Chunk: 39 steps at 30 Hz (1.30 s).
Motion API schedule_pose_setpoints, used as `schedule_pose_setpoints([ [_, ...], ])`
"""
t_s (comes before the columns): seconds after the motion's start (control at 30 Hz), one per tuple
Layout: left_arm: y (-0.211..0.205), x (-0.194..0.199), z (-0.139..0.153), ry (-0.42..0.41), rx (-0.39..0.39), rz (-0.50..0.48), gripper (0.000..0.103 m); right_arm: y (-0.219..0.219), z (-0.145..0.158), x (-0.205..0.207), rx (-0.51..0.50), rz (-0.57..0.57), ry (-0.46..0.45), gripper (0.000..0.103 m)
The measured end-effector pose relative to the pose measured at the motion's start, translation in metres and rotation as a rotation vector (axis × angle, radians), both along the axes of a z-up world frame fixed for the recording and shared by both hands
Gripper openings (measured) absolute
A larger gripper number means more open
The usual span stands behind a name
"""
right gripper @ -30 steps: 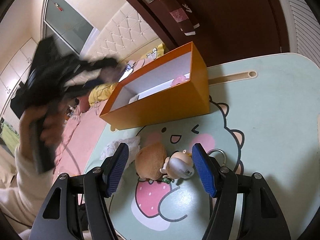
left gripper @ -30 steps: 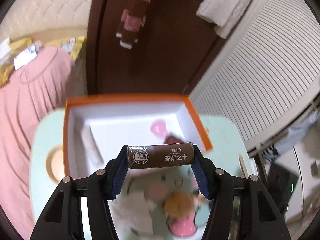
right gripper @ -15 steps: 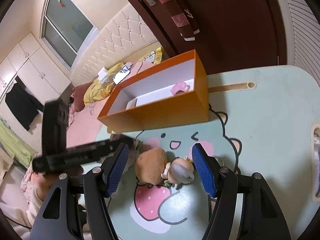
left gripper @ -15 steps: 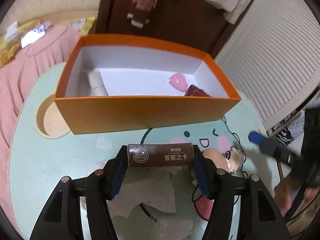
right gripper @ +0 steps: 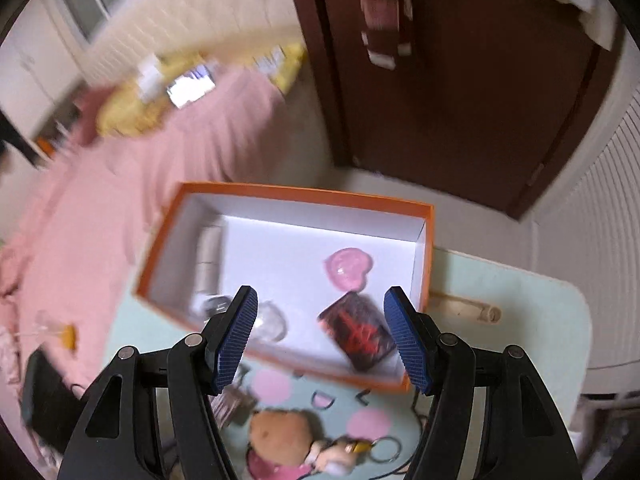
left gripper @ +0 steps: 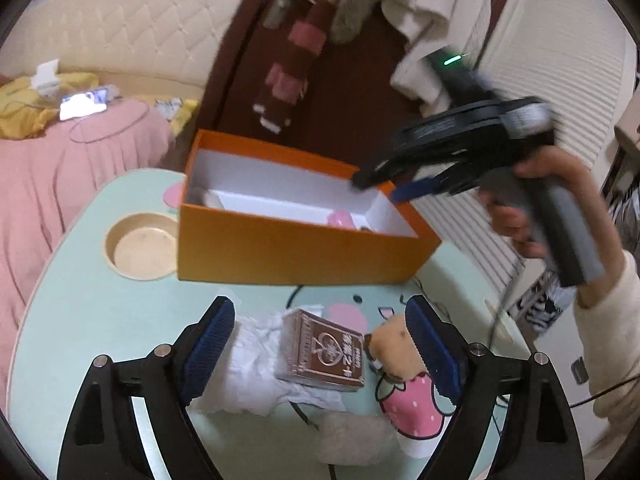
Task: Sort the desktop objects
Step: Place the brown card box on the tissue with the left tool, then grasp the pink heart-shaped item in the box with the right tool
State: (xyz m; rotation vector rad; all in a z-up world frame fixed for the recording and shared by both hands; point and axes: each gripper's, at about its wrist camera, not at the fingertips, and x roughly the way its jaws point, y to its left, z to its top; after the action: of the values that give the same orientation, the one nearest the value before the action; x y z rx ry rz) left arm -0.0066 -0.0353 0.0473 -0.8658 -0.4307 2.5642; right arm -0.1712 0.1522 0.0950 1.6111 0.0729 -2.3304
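Note:
A brown card box [left gripper: 324, 354] lies on crumpled white tissue [left gripper: 252, 364] on the mint table, between the fingers of my open left gripper [left gripper: 318, 350]. A brown plush keychain [left gripper: 394, 346] lies just right of it. The orange box [left gripper: 304, 252] stands behind. My right gripper [right gripper: 320, 334] is open and empty, raised over the orange box [right gripper: 160, 256]; it also shows in the left wrist view [left gripper: 452, 160]. In the box lie a pink heart [right gripper: 348, 268], a dark red-marked pack [right gripper: 360, 332], a white tube [right gripper: 208, 256] and a clear object [right gripper: 268, 322].
A round wooden cup recess [left gripper: 140, 246] lies left of the orange box. The plush keychain [right gripper: 286, 430] with a ring [right gripper: 386, 450] lies below the box. A pink bed [left gripper: 60, 168] is to the left, a dark door [right gripper: 440, 80] behind.
My left gripper has opened and the brown card box now lies on the tissue. My right gripper has risen and swung over the orange box.

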Motion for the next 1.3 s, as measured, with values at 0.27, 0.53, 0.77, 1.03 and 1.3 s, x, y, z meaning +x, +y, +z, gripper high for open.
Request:
schedule_pose_setpoints([
  [0.27,-0.014,0.0,0.002,0.031,-0.004,0.053,0.087,-0.018,-0.05,-0.049,0.135,-0.069,-0.164,0.067],
  [0.53,-0.019,-0.004,-0.002,-0.003,0.05,0.053,0.088,-0.033,-0.065,-0.05,0.331,-0.037,-0.133,0.051],
  [0.77,-0.019,-0.003,-0.003,-0.002,0.055,0.045,0.088,-0.041,-0.064,-0.044,0.357,0.021,-0.133,0.042],
  [1.03,-0.018,-0.003,-0.004,-0.01,0.063,0.043,0.088,-0.031,-0.059,-0.049,0.281,0.015,-0.187,0.038],
  [1.3,-0.019,-0.003,-0.005,-0.017,0.067,0.046,0.088,-0.015,-0.056,-0.05,0.169,-0.023,-0.209,0.037],
])
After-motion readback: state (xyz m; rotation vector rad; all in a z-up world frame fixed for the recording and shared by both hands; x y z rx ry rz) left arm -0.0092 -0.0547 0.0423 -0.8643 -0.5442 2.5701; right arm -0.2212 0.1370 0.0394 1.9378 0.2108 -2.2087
